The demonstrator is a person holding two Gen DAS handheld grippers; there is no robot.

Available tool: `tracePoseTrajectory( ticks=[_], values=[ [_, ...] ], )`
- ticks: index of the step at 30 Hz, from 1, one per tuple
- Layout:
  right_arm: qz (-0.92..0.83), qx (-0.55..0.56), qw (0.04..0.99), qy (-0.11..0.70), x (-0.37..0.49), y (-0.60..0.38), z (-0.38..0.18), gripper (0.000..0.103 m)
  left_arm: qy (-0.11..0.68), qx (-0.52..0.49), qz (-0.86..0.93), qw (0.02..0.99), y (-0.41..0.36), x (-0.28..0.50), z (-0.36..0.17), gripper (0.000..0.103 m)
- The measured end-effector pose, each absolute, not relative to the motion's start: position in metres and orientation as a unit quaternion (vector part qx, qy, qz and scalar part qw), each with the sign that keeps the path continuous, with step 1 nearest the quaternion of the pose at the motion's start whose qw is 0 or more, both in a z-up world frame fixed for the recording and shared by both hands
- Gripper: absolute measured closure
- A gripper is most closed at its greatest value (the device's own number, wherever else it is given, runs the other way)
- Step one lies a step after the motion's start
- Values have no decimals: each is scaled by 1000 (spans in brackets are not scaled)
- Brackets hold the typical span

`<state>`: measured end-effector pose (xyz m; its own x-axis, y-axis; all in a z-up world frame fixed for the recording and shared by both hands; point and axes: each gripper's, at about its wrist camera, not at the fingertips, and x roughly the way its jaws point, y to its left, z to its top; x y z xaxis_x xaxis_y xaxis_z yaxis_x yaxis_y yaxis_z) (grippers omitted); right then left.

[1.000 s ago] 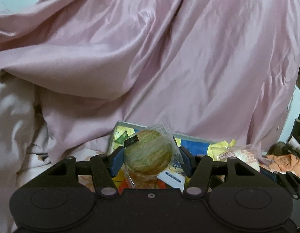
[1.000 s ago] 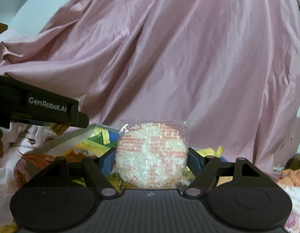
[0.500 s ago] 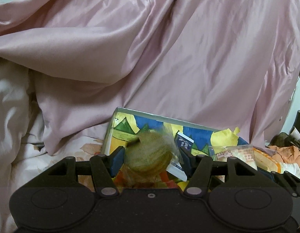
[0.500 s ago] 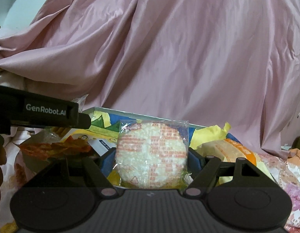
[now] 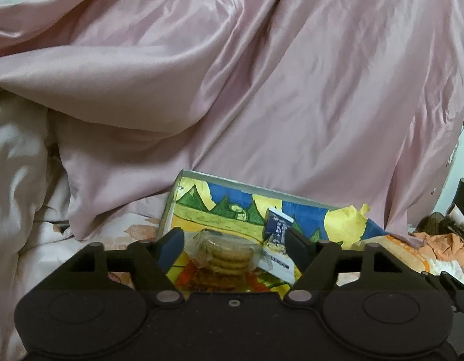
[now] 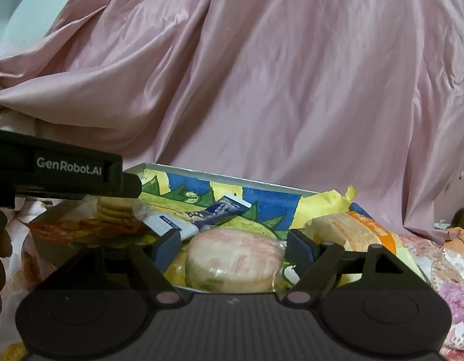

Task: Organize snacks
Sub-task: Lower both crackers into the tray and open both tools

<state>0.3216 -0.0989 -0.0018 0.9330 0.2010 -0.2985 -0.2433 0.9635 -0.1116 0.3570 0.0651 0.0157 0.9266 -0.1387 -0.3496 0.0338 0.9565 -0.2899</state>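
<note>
A shallow box (image 5: 241, 184) with a blue, green and yellow picture lining lies on the bed; it also shows in the right wrist view (image 6: 219, 177). My left gripper (image 5: 235, 245) is open over its left part, and a wrapped stack of round brown cookies (image 5: 224, 254) lies loose between the fingers. My right gripper (image 6: 233, 248) is open, and a wrapped round puffed-rice cake (image 6: 235, 263) lies flat between its fingers in the box. The cookie stack also shows under the left gripper body in the right wrist view (image 6: 114, 209).
A dark blue and white packet (image 5: 277, 242) lies in the box, seen too in the right wrist view (image 6: 213, 210). An orange-banded pack (image 6: 358, 230) and yellow paper (image 6: 325, 203) sit at the box's right. A pink satin quilt (image 5: 262, 75) rises behind. Floral sheet (image 6: 454, 273) lies right.
Both grippers came down into the box and opened. The cookie pack and the rice cake, held upright before, now lie released between the spread fingers.
</note>
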Motion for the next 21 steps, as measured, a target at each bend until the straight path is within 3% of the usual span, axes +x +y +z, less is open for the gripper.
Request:
tracePoseTrajectory(
  ticks=[8, 12, 21],
  values=[
    [110, -77, 985, 108, 308, -100, 11, 7, 159, -156, -42, 974, 66, 339, 35, 1],
    [102, -79, 989, 77, 294, -104, 23, 1, 147, -158, -39, 976, 67, 320, 48, 1],
    [76, -73, 994, 39, 260, -122, 42, 0, 112, -151, -32, 982, 66, 278, 81, 1]
  ],
)
